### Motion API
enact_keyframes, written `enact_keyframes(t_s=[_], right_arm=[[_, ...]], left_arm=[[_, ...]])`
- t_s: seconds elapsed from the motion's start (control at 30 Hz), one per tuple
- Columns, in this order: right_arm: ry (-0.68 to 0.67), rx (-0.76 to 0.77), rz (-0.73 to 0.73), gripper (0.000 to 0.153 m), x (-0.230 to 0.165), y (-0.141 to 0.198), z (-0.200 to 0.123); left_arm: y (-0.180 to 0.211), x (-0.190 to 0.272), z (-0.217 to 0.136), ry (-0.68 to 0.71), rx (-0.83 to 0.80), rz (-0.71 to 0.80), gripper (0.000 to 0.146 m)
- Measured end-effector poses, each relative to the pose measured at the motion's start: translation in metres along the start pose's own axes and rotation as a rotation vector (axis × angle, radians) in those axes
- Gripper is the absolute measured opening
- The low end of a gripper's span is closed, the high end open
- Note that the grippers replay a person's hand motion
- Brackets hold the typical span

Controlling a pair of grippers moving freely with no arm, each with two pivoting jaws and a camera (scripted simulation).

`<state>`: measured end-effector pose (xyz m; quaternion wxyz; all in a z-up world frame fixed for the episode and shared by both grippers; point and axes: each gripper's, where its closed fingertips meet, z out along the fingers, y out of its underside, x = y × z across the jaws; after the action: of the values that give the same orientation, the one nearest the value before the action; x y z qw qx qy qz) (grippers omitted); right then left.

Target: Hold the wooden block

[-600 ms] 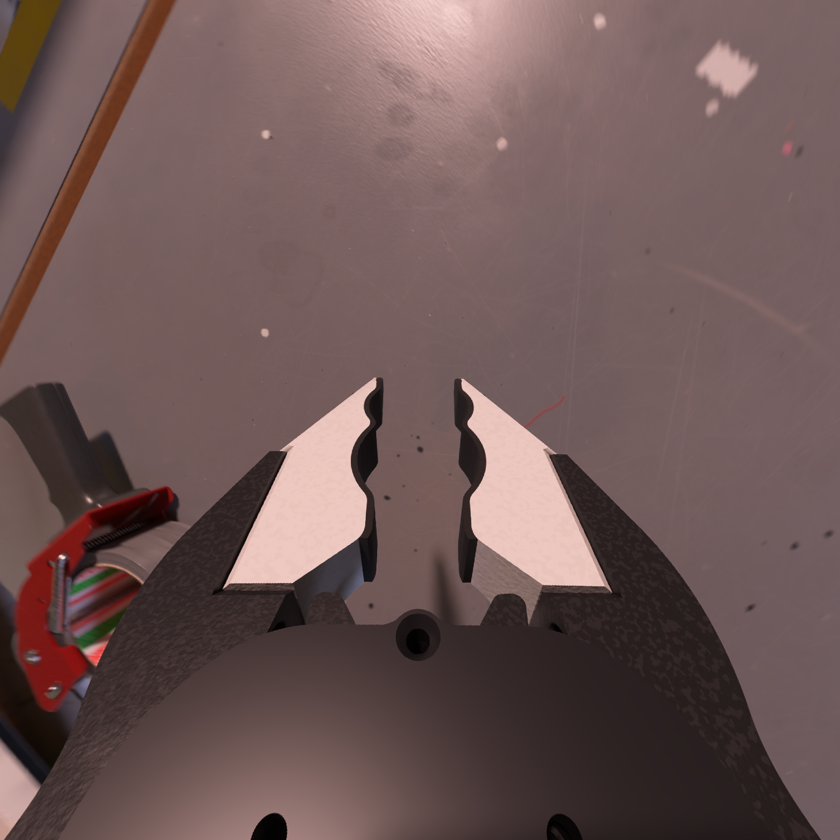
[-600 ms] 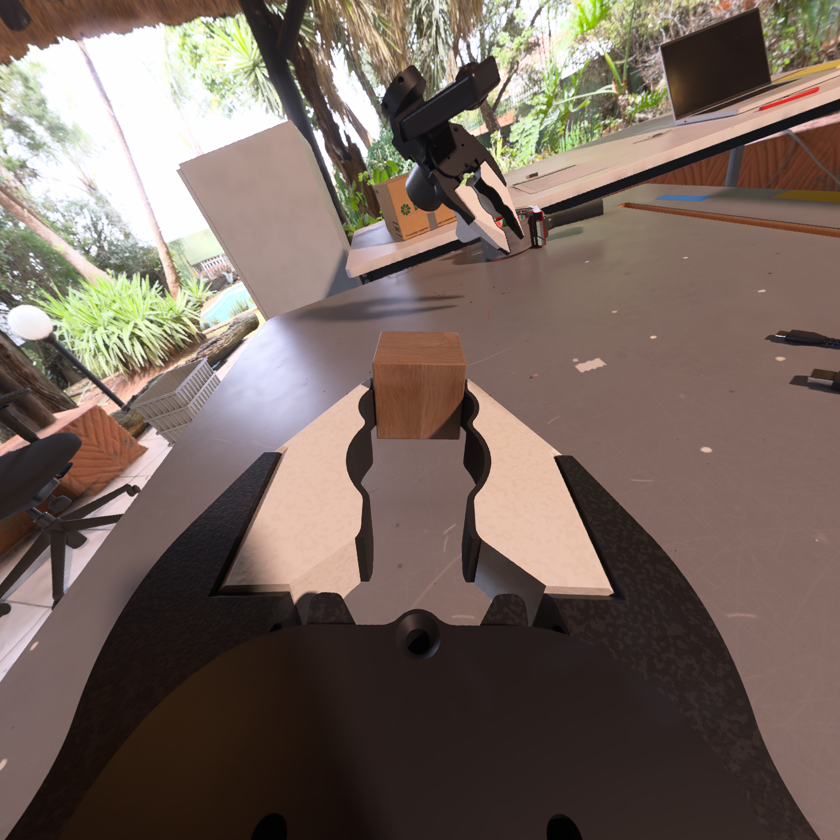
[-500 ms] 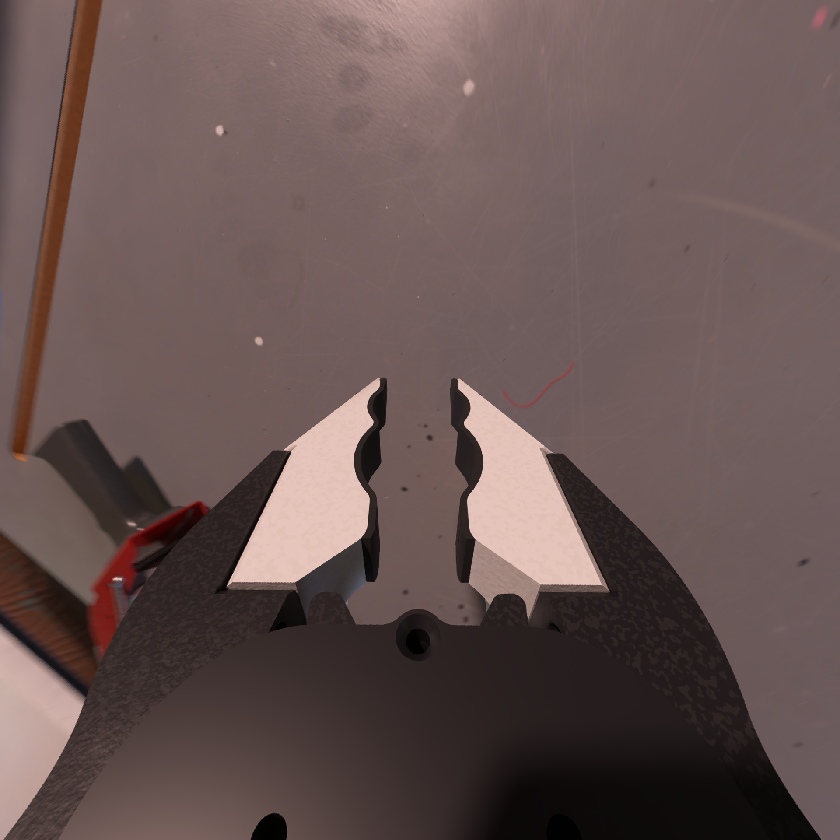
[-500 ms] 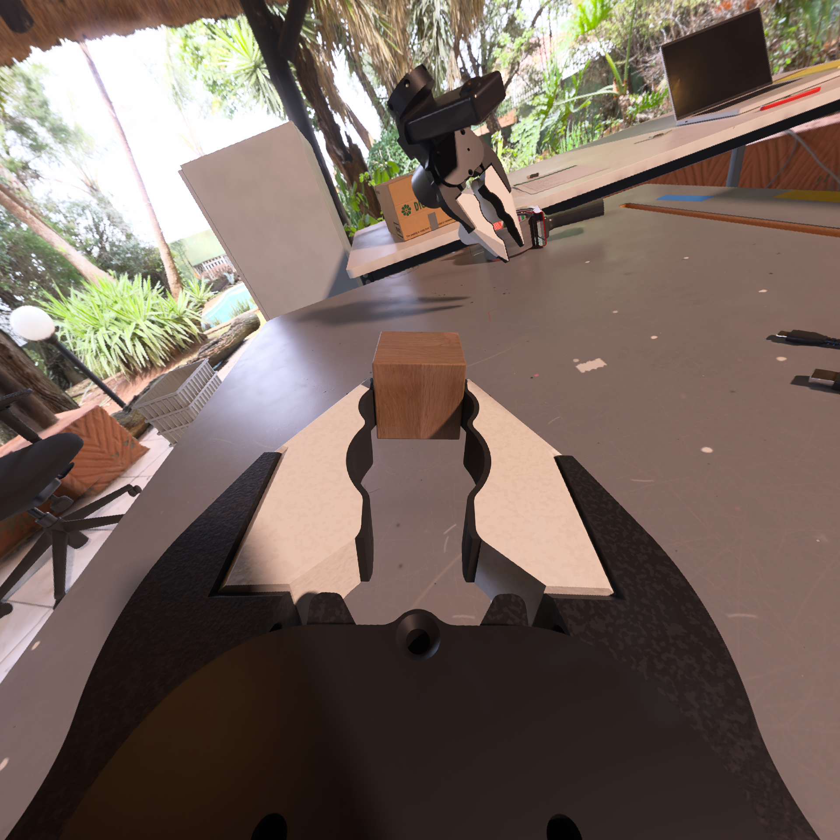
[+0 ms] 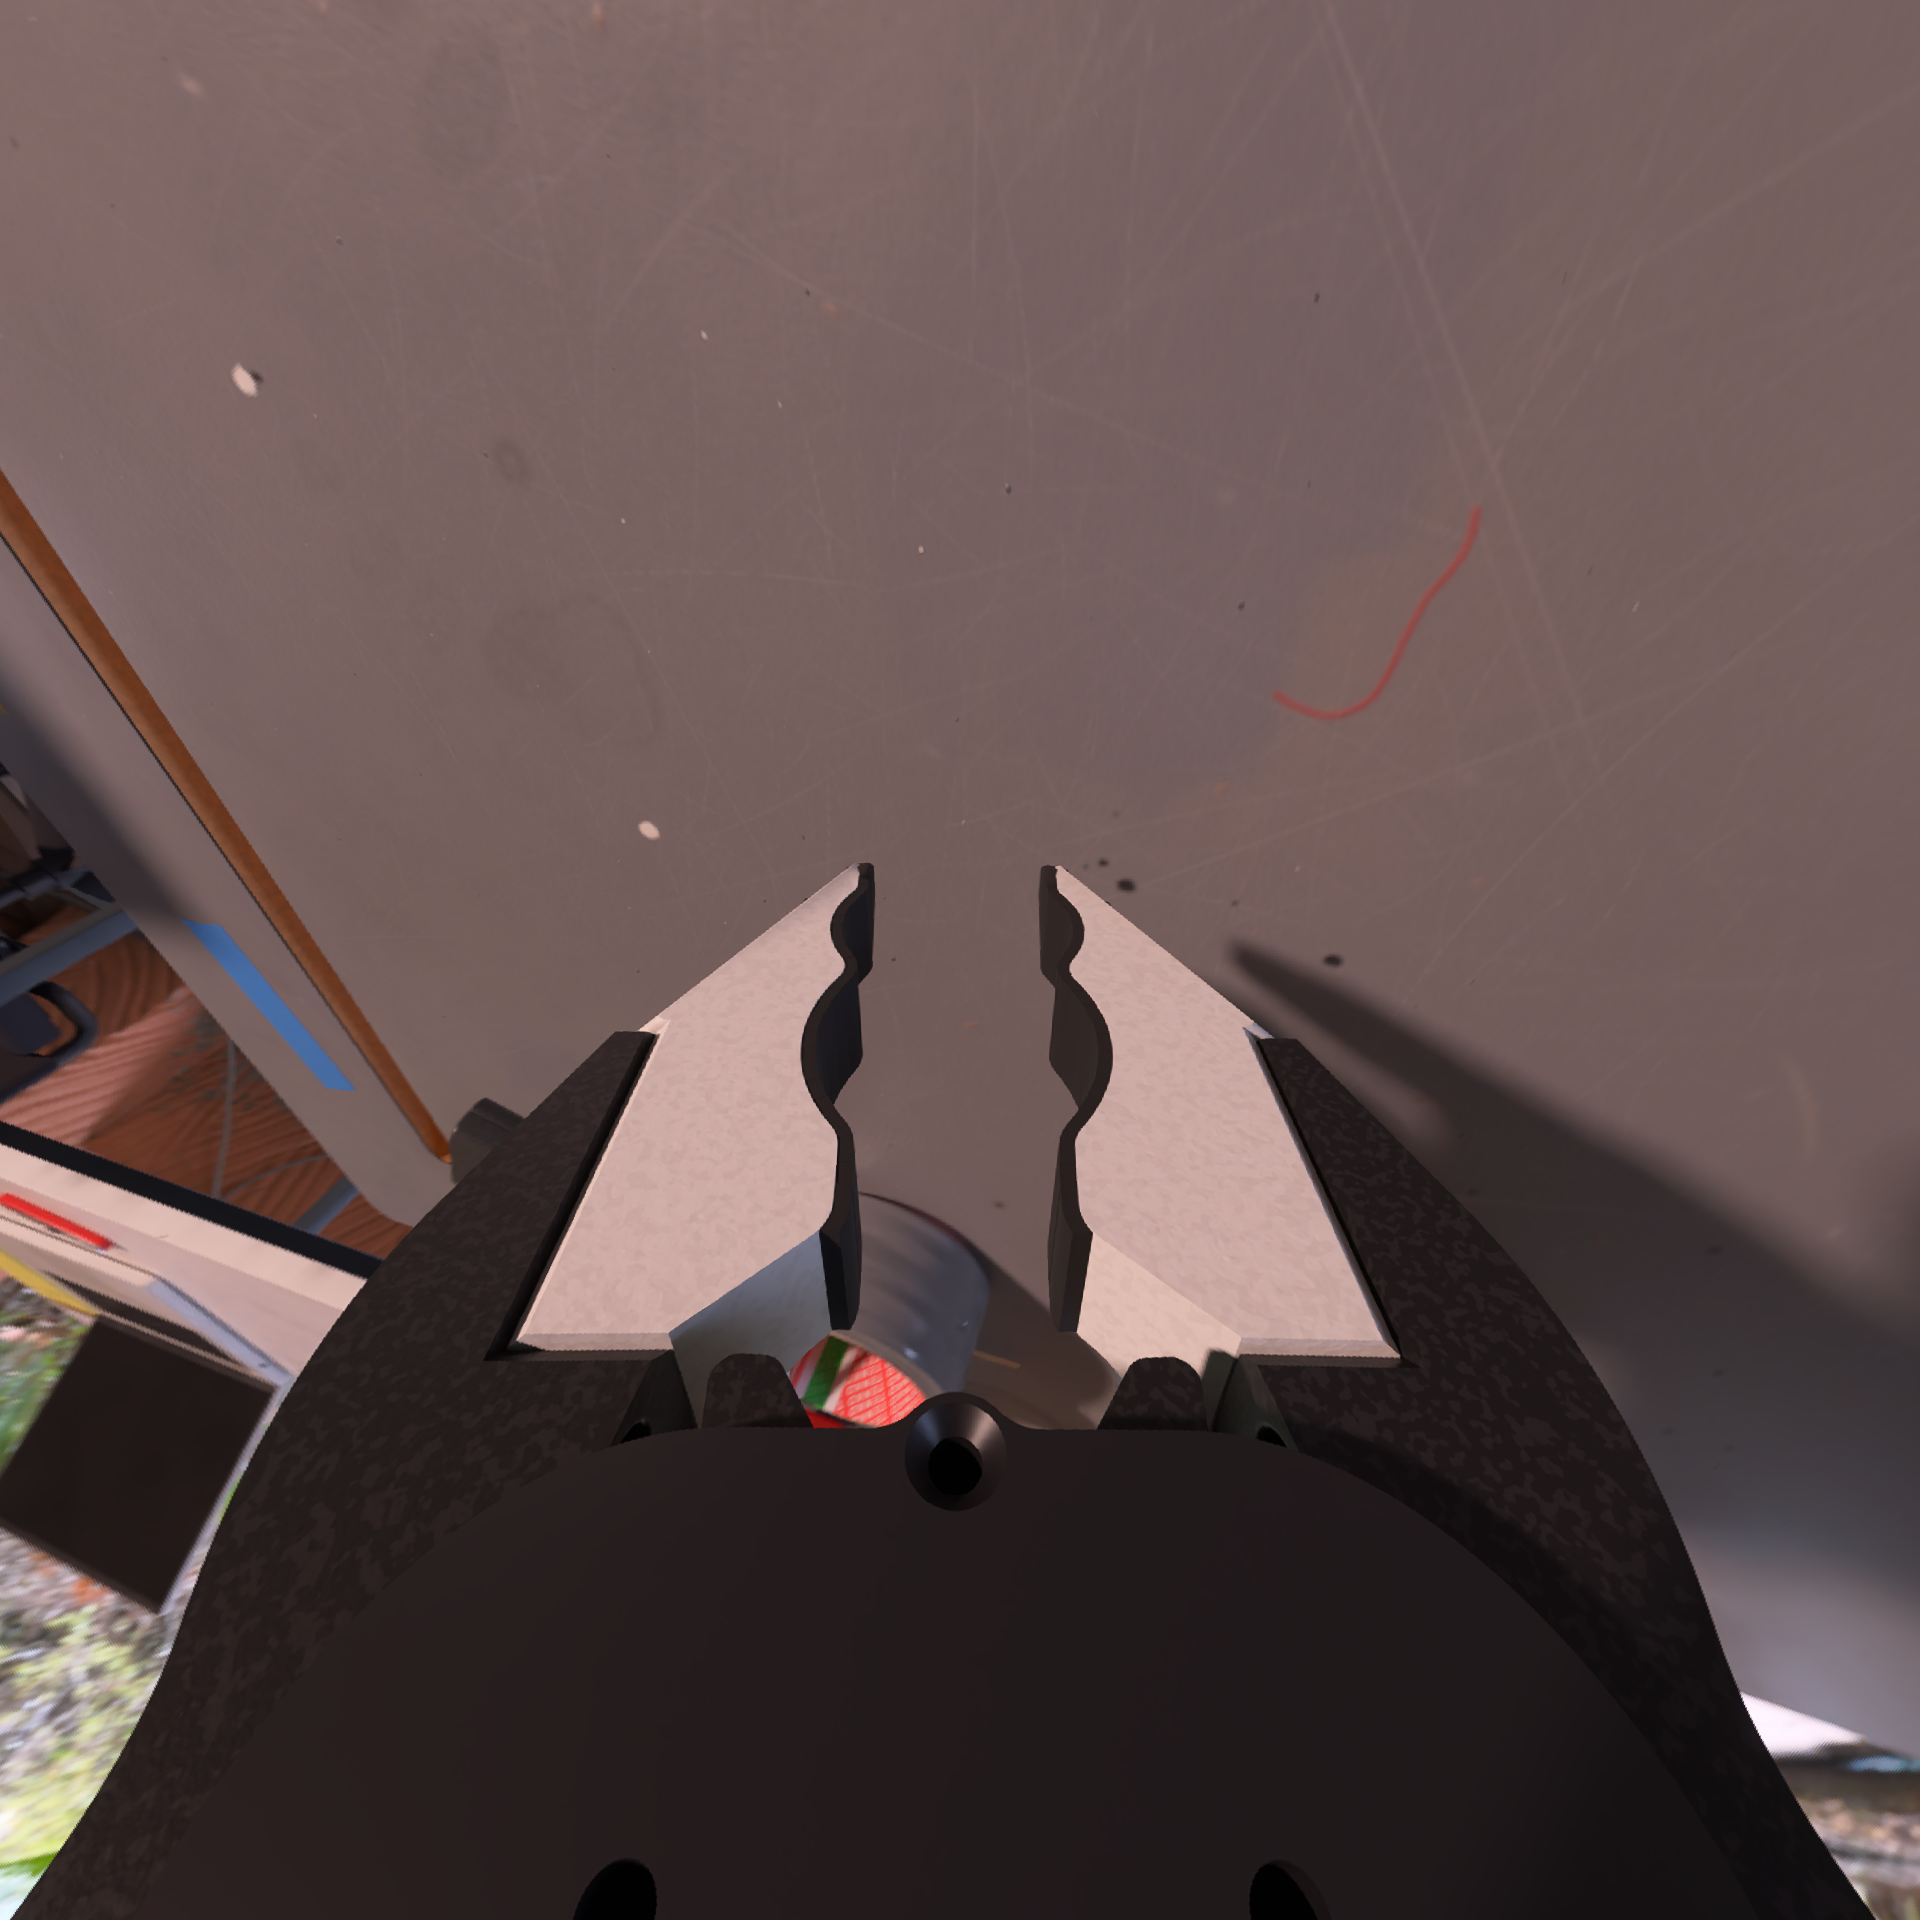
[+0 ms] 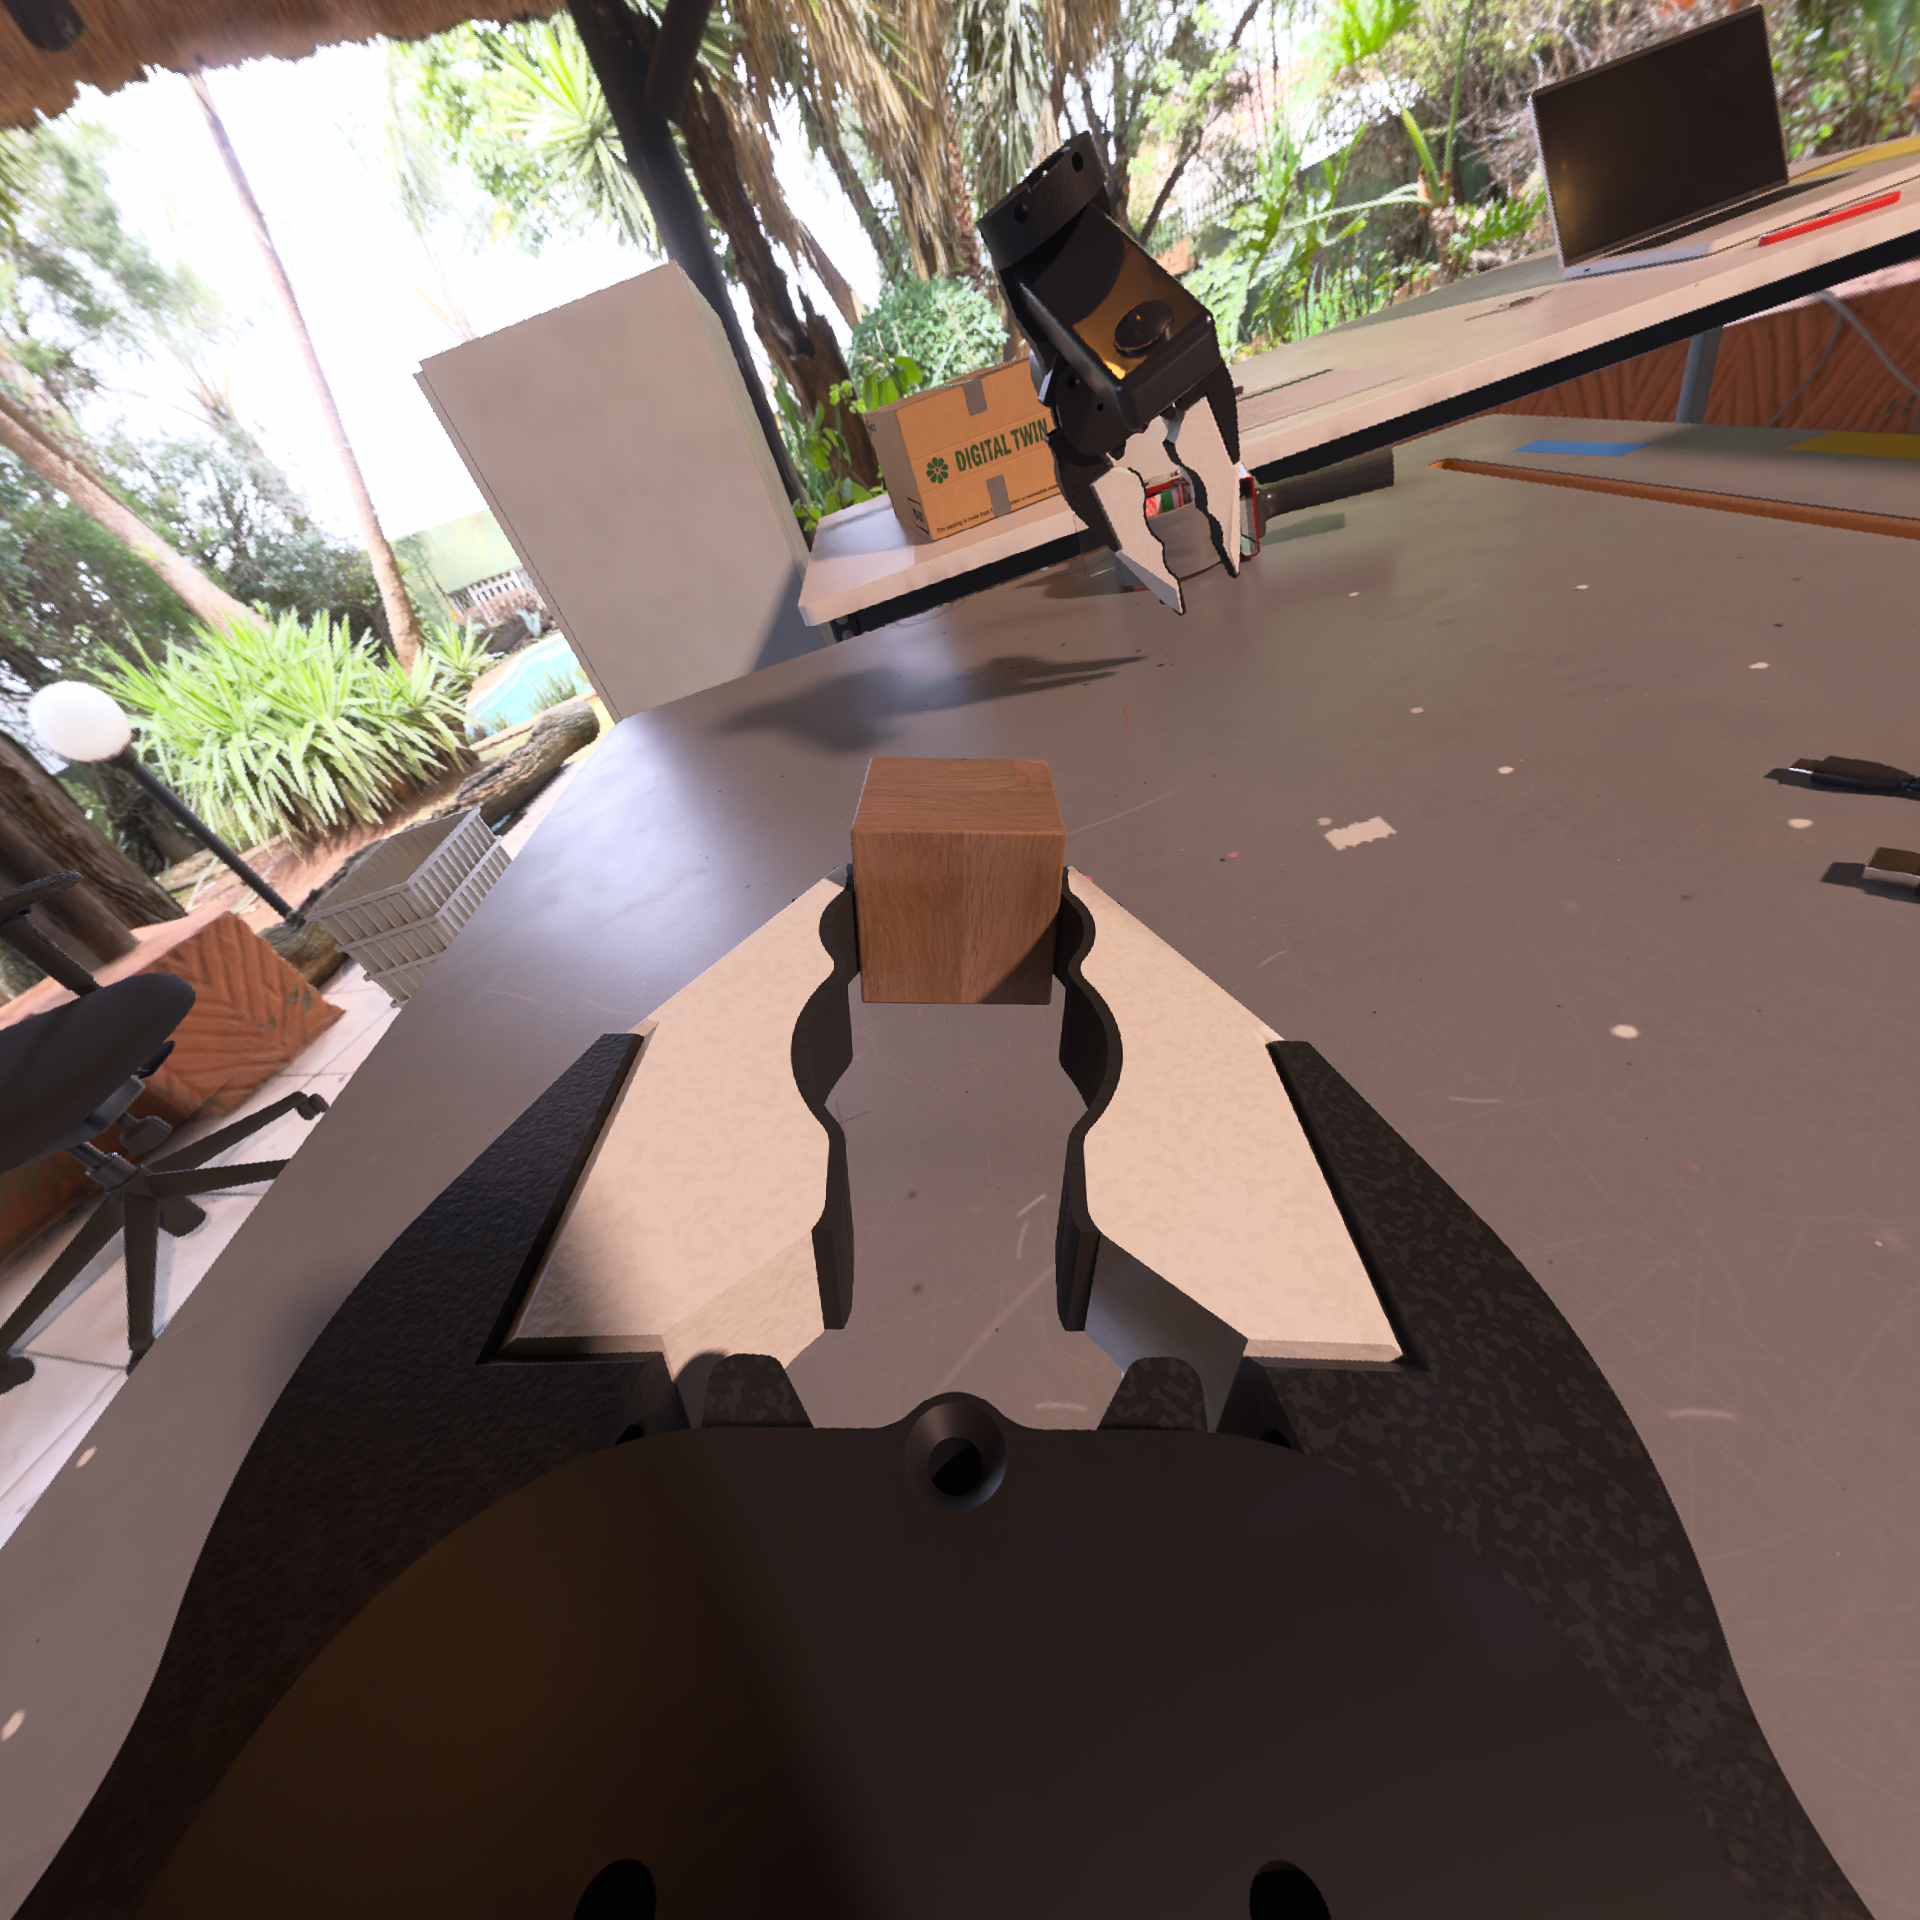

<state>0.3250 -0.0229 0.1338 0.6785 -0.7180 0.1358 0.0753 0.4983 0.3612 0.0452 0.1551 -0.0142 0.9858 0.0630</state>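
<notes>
The right gripper [image 6: 957, 883] was clamped on the wooden block [image 6: 956, 883] above the grey worktop [image 6: 1455, 935], the hold apparently achieved; the left gripper [image 5: 956, 873] hung apart and empty

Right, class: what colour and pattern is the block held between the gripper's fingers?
Warm brown with wood grain; the wooden block shows best in the right wrist view.

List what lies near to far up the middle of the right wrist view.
right gripper → wooden block held between its fingertips → bare grey table → left gripper hanging over the table → cardboard box
</notes>
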Motion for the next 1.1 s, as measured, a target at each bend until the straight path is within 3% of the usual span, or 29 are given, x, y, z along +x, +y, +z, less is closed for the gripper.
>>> enact_keyframes(t_s=[0.5, 0.9, 1.1], right_arm=[[-0.011, -0.003, -0.003, 0.036, -0.002, 0.001, 0.0], [-0.021, -0.004, 0.001, 0.036, -0.002, 0.001, 0.0], [-0.021, -0.002, 0.009, 0.036, -0.002, 0.0, 0.0]], left_arm=[[0.003, 0.0, 0.002, 0.034, -0.116, 0.366, 0.039], [-0.008, 0.007, 0.019, 0.078, -0.111, 0.387, 0.035], [-0.011, 0.006, 0.015, 0.089, -0.028, 0.184, 0.034]])
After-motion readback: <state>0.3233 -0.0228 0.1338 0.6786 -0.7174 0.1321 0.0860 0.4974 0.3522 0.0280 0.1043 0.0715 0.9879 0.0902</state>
